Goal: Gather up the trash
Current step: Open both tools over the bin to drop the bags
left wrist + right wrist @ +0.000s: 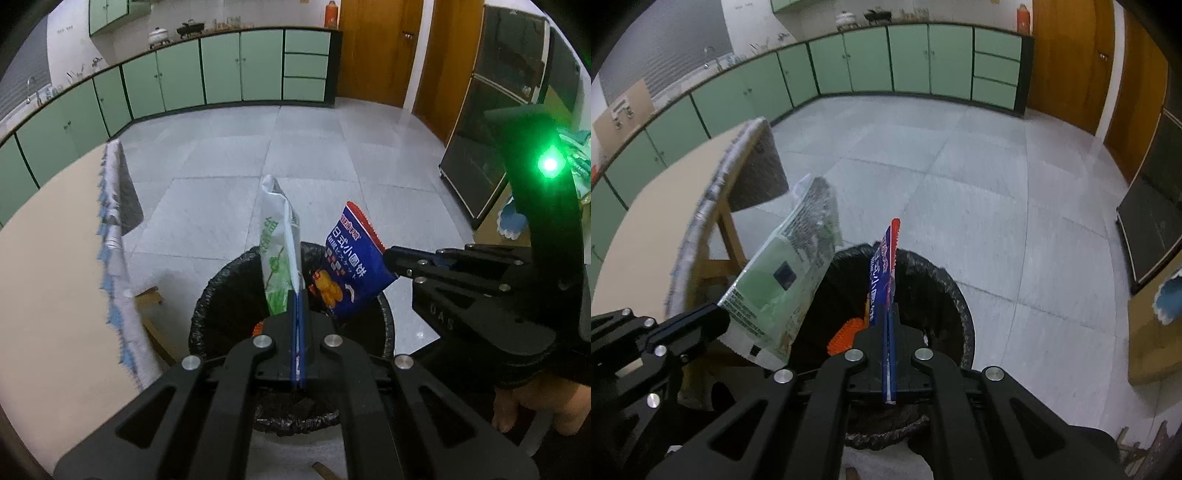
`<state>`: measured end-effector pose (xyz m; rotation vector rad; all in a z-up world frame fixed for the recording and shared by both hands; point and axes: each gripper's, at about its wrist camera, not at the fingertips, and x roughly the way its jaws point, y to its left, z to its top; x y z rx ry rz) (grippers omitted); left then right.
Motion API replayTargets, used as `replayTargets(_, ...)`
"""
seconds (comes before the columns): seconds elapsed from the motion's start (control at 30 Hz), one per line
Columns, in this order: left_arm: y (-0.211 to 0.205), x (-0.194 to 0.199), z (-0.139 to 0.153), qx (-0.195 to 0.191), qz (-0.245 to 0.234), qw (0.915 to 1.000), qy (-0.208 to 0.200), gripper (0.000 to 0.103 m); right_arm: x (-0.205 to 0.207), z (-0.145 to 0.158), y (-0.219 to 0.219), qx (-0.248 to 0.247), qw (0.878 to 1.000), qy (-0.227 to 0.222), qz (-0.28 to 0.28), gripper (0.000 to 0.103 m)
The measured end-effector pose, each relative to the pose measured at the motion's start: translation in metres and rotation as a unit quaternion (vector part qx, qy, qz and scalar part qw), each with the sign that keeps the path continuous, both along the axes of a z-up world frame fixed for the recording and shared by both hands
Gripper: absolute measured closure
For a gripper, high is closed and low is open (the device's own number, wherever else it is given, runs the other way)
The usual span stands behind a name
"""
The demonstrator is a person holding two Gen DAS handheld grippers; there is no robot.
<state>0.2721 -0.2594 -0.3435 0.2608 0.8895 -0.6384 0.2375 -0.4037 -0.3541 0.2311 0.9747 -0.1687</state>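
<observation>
The room is a kitchen with a floor of large pale grey stone tiles (314, 147), bare and faintly glossy across its middle. A long run of mint-green base cabinets with dark frames (221, 70) curves along the far wall under a dark counter that carries a few pots and jars, too small to make out. To the right of the cabinets stands an orange-brown wooden door (376, 48), and further right a tall dark glass-fronted cabinet (491, 118). At the left a table with a beige top (55, 266) reaches into view; a white cloth edged with blue scallops (114, 258) hangs over its edge, and a wooden leg (729, 229) shows beneath it in the right wrist view.

On the floor just beside the table sits a round bin lined with a black plastic bag (210, 310); something orange and spiky (844, 332) lies inside it.

Above the bin's mouth are 2 pieces of trash. The left gripper (297, 310) has its jaws clamped tight on the bottom edge of a white and green snack packet (277, 258), which stands upright over the bin. The right gripper (889, 317) is likewise closed hard on a blue snack bag with a red serrated top (351, 266), held tilted just beside the green packet. A gloved hand (532, 373) holds the right gripper.
</observation>
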Motion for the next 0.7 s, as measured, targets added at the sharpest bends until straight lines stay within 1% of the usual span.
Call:
replayTargets(0.13, -0.006, 0.016, -0.023, 0.013, 0.002, 0.9998, 0.017, 0.103, 0.009, -0.016, -0.002, 0.008, 1.0, 0.019, -0.003, 0.102)
replayTargets(0.2, -0.007, 0.023, -0.034, 0.023, 0.005, 0.9993, 0.028, 0.098, 0.016, -0.029, -0.006, 0.015, 0.999, 0.041, -0.001, 0.102)
replayTargets(0.23, -0.009, 0.027, -0.042, 0.03, 0.007, 0.9989, 0.034, 0.09, 0.018, -0.033, -0.006, 0.019, 0.999, 0.05, -0.003, 0.097)
replayTargets(0.27, -0.01, 0.03, -0.047, 0.037, 0.012, 0.9987, 0.032, 0.07, 0.019, -0.038, -0.008, 0.022, 0.998, 0.059, -0.005, 0.088)
replayTargets(0.3, -0.009, 0.032, -0.05, 0.041, 0.018, 0.9988, 0.022, 0.061, 0.02, -0.042, -0.01, 0.024, 0.998, 0.063, -0.01, 0.085)
replayTargets(0.33, -0.008, 0.033, -0.05, 0.044, 0.02, 0.9987, 0.017, 0.055, 0.019, -0.043, -0.012, 0.025, 0.998, 0.064, -0.012, 0.085)
replayTargets(0.4, -0.006, 0.037, -0.053, 0.046, 0.022, 0.9985, 0.02, 0.057, 0.017, -0.04, -0.014, 0.028, 0.998, 0.058, -0.016, 0.085)
replayTargets(0.53, 0.003, 0.039, -0.044, 0.04, 0.034, 0.9985, 0.016, 0.054, 0.012, -0.03, -0.017, 0.03, 0.998, 0.046, -0.023, 0.084)
replayTargets(0.57, 0.006, 0.038, -0.04, 0.038, 0.038, 0.9985, 0.012, 0.048, 0.009, -0.028, -0.018, 0.033, 0.998, 0.044, -0.026, 0.083)
replayTargets(0.63, 0.016, 0.034, -0.03, 0.031, 0.051, 0.9982, 0.002, 0.04, 0.006, -0.025, -0.018, 0.034, 0.998, 0.042, -0.029, 0.077)
replayTargets(0.7, 0.026, 0.029, -0.02, 0.026, 0.056, 0.9981, -0.005, 0.037, 0.002, -0.021, -0.017, 0.031, 0.998, 0.039, -0.028, 0.074)
